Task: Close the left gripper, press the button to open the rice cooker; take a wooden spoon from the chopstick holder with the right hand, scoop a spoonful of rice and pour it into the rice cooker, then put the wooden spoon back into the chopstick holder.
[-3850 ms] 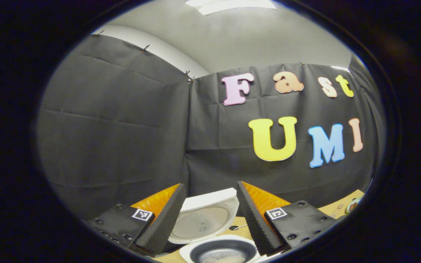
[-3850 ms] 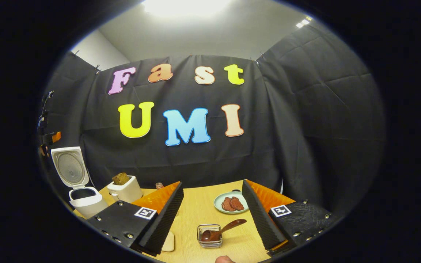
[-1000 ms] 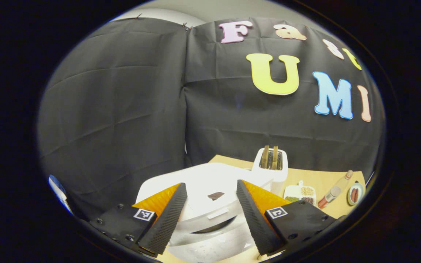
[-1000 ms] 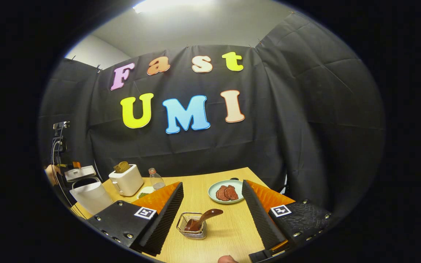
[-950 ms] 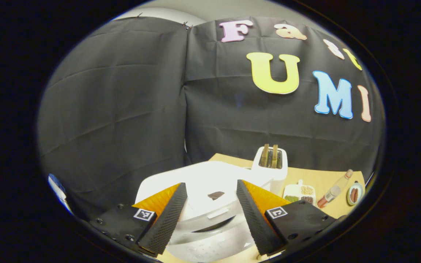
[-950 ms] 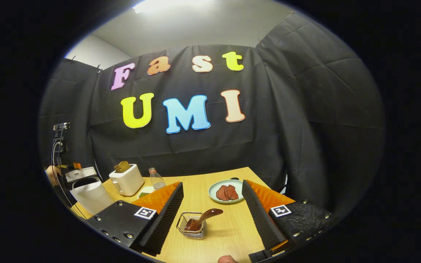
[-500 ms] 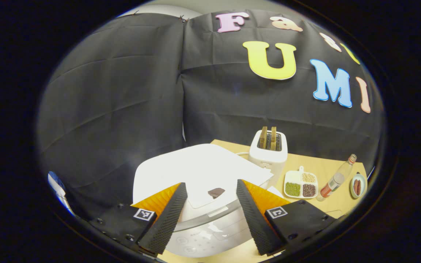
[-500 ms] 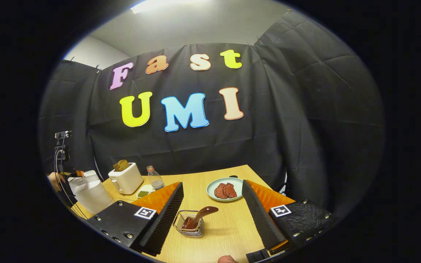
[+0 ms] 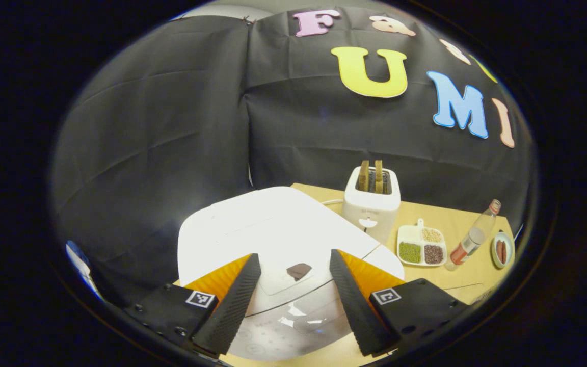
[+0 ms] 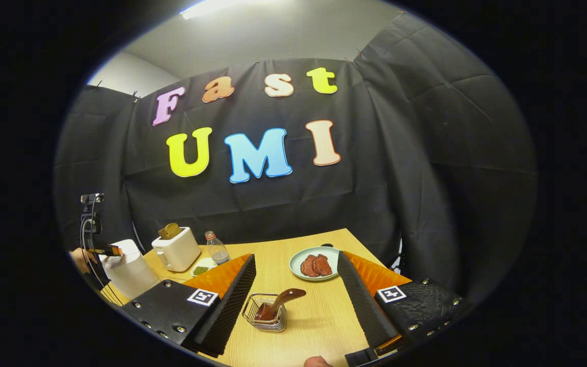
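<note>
Counter [image 10: 319,316]: your light wood top carries everything.
Rice cooker [image 9: 273,229]: white, lid down, at the near left of the counter, right under your left claw; in the right gripper view it sits far left [image 10: 128,272].
Toaster [image 9: 372,201]: white, two slices standing in it, just right of the cooker and farther back.
Plate [image 10: 316,265]: pale green, with brown slices, far side of the counter.
Seed tray [image 9: 421,247]: white, divided, right of the toaster; a bottle [image 9: 472,237] beside it.
Chopstick holder [image 10: 265,312]: wire basket, near middle, between your right claw's fingers but untouched.
Wooden spoon [image 10: 278,302]: bowl down in the holder, handle leaning right.
Left claw [image 9: 293,290]: your fingers stand wide apart, holding nothing, over the lid's front edge.
Right claw [image 10: 298,306]: wide apart, holding nothing.
</note>
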Motion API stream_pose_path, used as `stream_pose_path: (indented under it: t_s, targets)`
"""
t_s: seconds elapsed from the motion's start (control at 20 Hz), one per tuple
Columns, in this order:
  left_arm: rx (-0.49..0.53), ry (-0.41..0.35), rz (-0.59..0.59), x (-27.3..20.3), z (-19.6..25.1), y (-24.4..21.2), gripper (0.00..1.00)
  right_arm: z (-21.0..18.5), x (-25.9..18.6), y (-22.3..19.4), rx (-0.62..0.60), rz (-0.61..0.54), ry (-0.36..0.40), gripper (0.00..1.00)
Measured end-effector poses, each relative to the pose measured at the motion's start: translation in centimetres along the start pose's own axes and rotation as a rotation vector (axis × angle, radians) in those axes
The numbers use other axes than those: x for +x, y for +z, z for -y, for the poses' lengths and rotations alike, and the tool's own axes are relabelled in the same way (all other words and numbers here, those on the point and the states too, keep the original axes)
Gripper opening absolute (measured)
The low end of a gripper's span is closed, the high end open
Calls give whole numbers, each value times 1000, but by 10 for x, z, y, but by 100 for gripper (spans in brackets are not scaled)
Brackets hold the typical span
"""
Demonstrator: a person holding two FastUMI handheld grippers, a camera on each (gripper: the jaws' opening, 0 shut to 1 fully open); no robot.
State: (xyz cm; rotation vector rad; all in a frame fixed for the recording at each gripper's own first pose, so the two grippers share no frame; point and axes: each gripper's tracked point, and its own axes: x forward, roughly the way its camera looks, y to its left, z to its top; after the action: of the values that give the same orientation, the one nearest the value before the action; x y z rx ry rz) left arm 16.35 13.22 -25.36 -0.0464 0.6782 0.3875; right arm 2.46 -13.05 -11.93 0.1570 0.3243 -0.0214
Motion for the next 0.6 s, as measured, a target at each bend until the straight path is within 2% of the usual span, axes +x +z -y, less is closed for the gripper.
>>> stream_pose_path:
  t_s: [0.2, 0.4, 0.6]
  targets:
    - [-29, 1, 11, -4, 0, 0, 99, -12, 4, -3, 2, -9, 19, 98]
    - [28, -54, 72, -8, 7, 4, 98, -30, 3, 12, -4, 17, 48, 98]
    - [24, -99, 219, -44, 8, 58, 98, -46, 5, 35, -31, 61, 67, 98]
